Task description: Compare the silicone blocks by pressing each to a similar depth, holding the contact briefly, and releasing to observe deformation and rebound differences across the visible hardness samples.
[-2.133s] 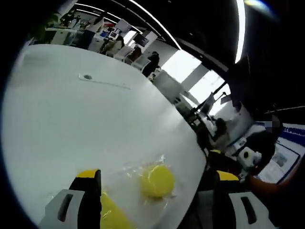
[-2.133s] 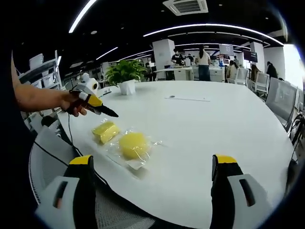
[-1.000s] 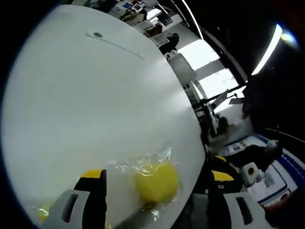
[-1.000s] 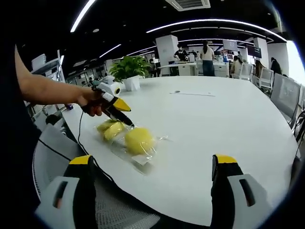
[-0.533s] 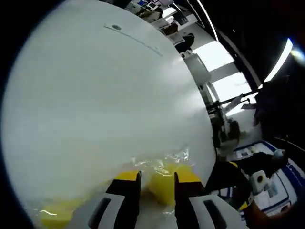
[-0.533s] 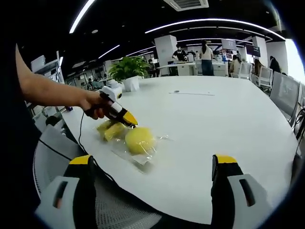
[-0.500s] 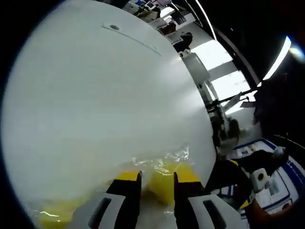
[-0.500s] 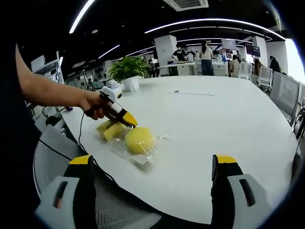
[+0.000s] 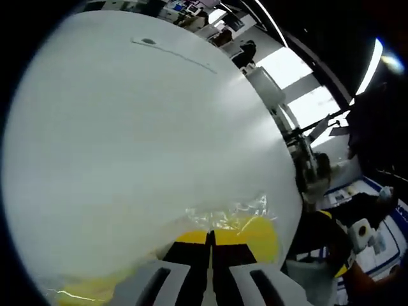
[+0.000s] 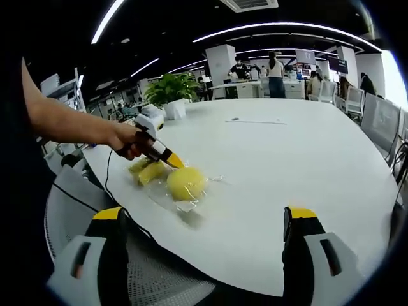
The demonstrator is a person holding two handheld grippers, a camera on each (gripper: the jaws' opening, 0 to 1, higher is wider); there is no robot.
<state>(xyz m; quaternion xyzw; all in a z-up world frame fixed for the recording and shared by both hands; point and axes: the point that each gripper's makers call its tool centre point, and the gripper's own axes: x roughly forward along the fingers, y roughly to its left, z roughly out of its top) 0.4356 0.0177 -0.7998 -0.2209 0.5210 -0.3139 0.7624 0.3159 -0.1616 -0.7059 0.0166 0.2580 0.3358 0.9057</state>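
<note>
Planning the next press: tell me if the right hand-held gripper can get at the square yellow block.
Probably not directly: the left hand-held gripper and round block lie before the square yellow block.

Round block: yellow silicone disc (image 10: 187, 182), domed top, sealed in a clear crinkled bag (image 10: 185, 205), flat on the white table (image 10: 306, 172); left gripper (image 10: 174, 163) tips together at its upper left edge.
Same block, left gripper view: yellow surface (image 9: 261, 234) directly ahead and right of the closed jaws.
Second block: flatter yellow piece (image 10: 148, 171), bagged, just beside the round block, under the left gripper's jaws.
</note>
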